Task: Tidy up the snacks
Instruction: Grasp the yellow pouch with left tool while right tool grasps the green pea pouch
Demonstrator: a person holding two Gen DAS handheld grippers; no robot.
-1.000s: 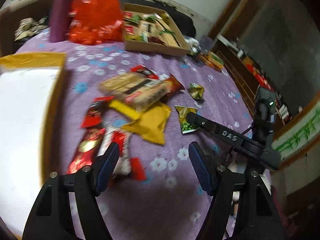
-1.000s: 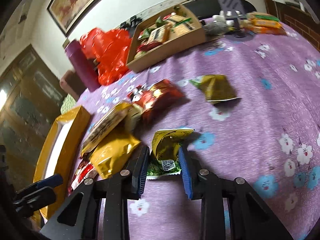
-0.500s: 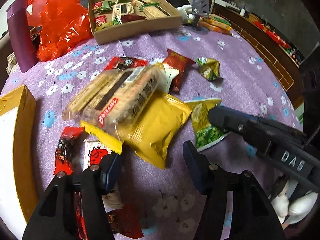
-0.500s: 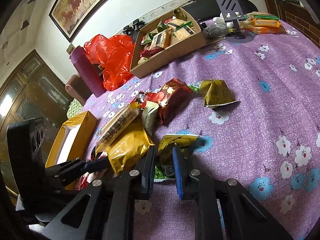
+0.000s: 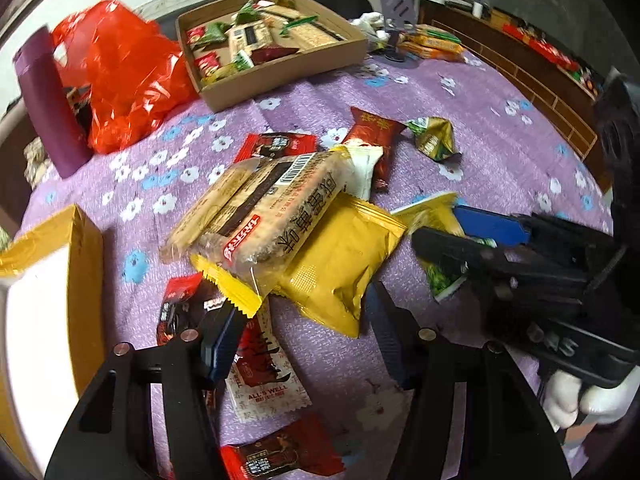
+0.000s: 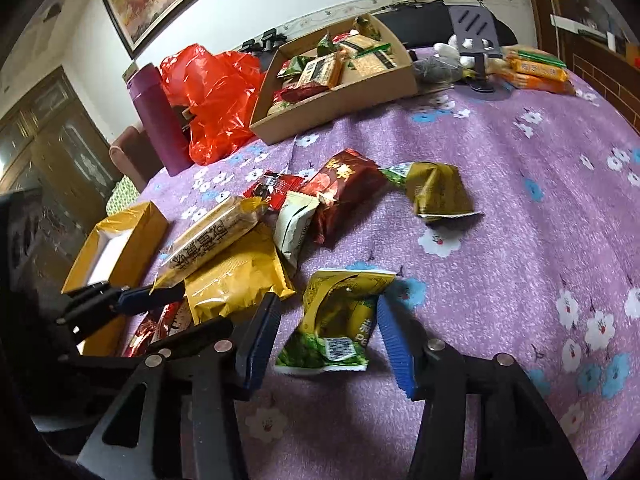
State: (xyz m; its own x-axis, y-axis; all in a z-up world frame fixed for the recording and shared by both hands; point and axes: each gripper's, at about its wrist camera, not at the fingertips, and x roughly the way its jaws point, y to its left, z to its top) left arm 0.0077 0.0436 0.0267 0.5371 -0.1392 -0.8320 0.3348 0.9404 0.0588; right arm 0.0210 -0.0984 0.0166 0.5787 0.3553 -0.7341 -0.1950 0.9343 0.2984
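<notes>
At lower centre of the right wrist view, the right gripper stands wide open astride a crumpled green-and-yellow foil snack packet on the purple flowered tablecloth, while the left gripper is likewise open and empty over the yellow foil pouch.

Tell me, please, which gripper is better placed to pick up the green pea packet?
Right, probably. The right gripper is open with the green pea packet between its fingers. The left gripper is open over the yellow packet.

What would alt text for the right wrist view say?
An open right gripper straddles a green pea snack packet on a purple flowered tablecloth. Behind lie more snack packets and a cardboard tray of snacks.
</notes>
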